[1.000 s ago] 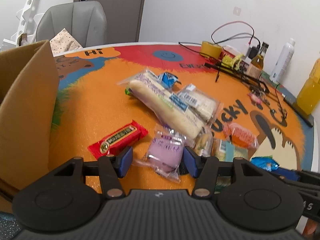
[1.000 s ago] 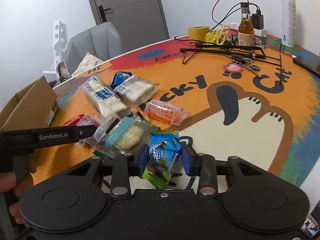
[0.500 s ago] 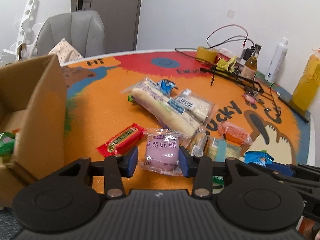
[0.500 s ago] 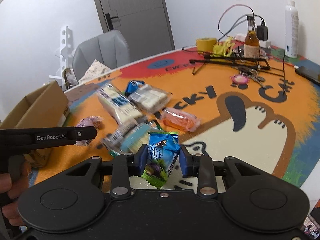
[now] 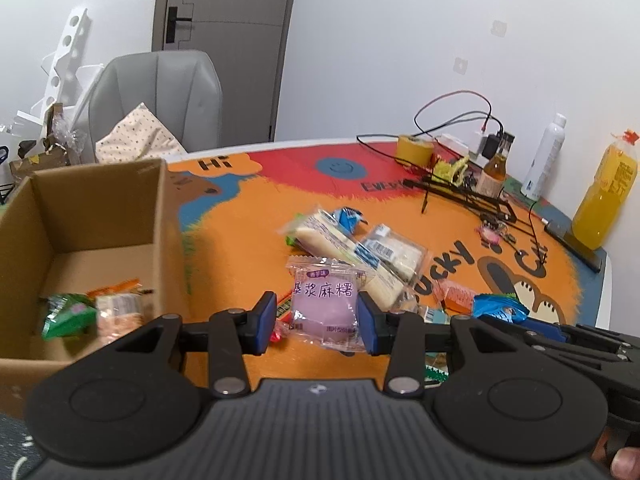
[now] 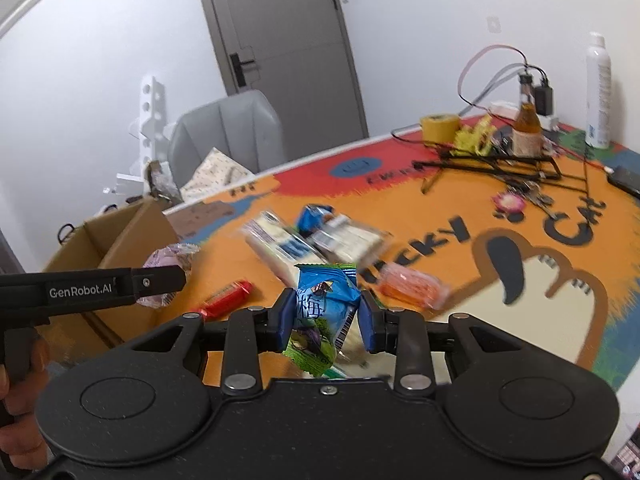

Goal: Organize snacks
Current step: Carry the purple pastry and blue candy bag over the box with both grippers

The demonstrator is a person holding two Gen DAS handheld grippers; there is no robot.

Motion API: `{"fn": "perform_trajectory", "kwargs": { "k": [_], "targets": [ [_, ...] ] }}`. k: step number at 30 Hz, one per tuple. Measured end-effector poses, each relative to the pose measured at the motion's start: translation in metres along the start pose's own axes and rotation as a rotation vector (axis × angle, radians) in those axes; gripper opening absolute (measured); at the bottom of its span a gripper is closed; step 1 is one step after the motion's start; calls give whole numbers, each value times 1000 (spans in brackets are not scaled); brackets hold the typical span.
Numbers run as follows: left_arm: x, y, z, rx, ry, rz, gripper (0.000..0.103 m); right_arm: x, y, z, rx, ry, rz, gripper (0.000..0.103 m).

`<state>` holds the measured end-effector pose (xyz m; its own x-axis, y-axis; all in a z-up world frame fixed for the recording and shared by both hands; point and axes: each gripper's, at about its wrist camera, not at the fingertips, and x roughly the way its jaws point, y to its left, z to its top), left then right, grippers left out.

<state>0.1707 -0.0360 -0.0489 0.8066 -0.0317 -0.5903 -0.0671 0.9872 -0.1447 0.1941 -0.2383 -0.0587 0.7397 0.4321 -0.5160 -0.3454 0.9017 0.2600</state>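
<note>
Mid-carry step: left gripper [image 5: 316, 316] pinching purple mochi packet [image 5: 323, 304], right gripper [image 6: 327, 314] pinching blue-green snack packet [image 6: 322, 308], both lifted clear of desk [image 5: 248, 232]. Next, probably: swing over cardboard box [image 5: 160, 216] at left, release inside beside green packet [image 5: 66, 316]. Red bar [image 6: 226, 304], long white packs [image 5: 344, 244], orange packet [image 6: 412, 288] left on desk. Box wall in the path; cables [image 5: 460, 196], bottles well apart.
</note>
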Motion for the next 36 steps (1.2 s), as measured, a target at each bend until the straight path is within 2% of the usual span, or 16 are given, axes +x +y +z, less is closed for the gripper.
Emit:
{"fn": "perform_trajectory", "kwargs": {
  "k": [13, 24, 36],
  "targets": [
    [-41, 32, 16, -25, -68, 19, 42, 4, 43, 20, -7, -42, 67, 31],
    [-54, 65, 23, -63, -99, 25, 42, 13, 83, 31, -41, -57, 108, 31],
    [-62, 115, 25, -122, -113, 99, 42, 36, 122, 34, -83, -37, 172, 31]
  ]
}}
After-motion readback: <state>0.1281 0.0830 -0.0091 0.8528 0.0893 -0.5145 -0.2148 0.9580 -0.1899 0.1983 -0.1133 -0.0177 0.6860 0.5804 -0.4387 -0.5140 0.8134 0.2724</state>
